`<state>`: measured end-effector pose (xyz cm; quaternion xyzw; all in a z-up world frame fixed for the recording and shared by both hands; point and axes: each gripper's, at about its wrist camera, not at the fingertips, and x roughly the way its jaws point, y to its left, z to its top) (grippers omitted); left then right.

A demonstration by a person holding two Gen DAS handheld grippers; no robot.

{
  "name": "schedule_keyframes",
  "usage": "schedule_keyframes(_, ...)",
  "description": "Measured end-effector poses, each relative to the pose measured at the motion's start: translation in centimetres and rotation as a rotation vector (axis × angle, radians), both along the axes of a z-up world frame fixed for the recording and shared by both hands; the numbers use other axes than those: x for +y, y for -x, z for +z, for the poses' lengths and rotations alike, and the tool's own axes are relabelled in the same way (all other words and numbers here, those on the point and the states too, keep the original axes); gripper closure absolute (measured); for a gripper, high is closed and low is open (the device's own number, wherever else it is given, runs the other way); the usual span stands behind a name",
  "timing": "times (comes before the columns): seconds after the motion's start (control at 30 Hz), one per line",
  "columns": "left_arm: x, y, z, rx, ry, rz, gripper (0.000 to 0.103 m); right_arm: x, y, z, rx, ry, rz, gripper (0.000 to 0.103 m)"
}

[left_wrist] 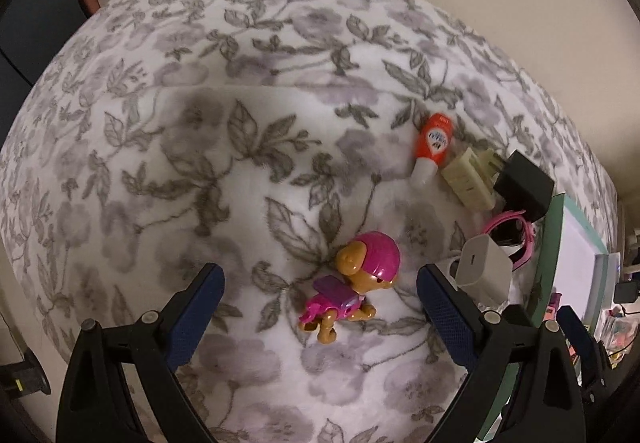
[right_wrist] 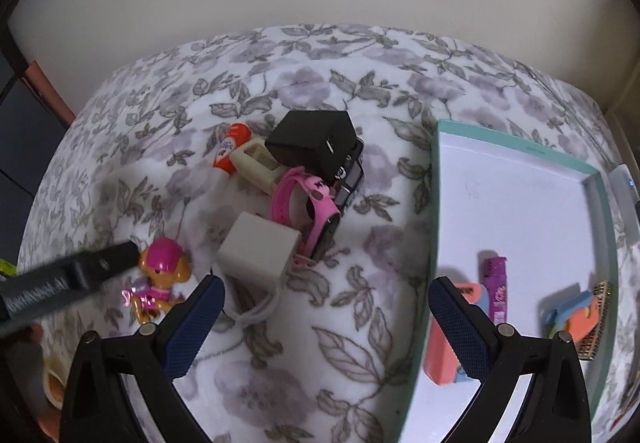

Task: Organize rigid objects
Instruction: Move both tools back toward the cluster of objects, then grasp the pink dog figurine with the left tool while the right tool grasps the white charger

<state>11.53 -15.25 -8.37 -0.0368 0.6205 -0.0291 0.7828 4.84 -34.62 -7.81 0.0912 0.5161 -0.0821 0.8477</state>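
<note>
white charger [right_wrist: 256, 251] cable half hidden, tongs [right_wrist: 324, 307] agape

Dim warm indoor light, soft shadows, strong fisheye curvature, dark vignetted corners

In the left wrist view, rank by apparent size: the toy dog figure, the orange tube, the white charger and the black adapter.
1. toy dog figure, clearly largest.
2. white charger, black adapter and orange tube look alike; fisheye stretch and differing distance leave these unranked.
</note>
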Motion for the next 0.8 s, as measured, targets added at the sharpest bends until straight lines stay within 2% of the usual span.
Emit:
schedule_keyframes(0.13, 0.3, -0.5, -1.2, 0.046, 0.048, 0.029, 0.006, 0.6, -0.8, -0.7, -0.001, 0.005, 0.014, 0.0)
schedule_keyframes(0.33, 0.0, -0.6, -2.5, 0.088, 0.07, 0.036, 0.006, 1.5, -1.7, -1.6, -0.009, 0.001, 0.031, 0.002)
schedule_keyframes(0.43, -0.2, -0.7, -2.8, 0.105, 0.081, 0.039, 0.006, 1.9, -2.1, -2.0, -0.008, 0.002, 0.037, 0.009)
schedule_keyframes(0.57, -0.3, -0.8, -3.4, 0.123, 0.079, 0.042, 0.012, 2.1, -2.5, -2.5, -0.004, 0.007, 0.048, 0.019)
schedule_keyframes(0.63, -0.6, -1.0, -3.9, 0.139, 0.098, 0.044, 0.017, 2.3, -2.5, -2.7, -0.007, 0.0, 0.057, 0.024)
schedule_keyframes(0.7, -0.6, -1.2, -4.3, 0.15, 0.122, 0.053, 0.017, 2.4, -2.6, -2.7, -0.012, -0.005, 0.064, 0.031)
schedule_keyframes(0.8, -0.7, -1.2, -5.0, 0.174, 0.179, 0.056, 0.031, 3.0, -2.6, -2.6, -0.015, 0.017, 0.08, 0.036)
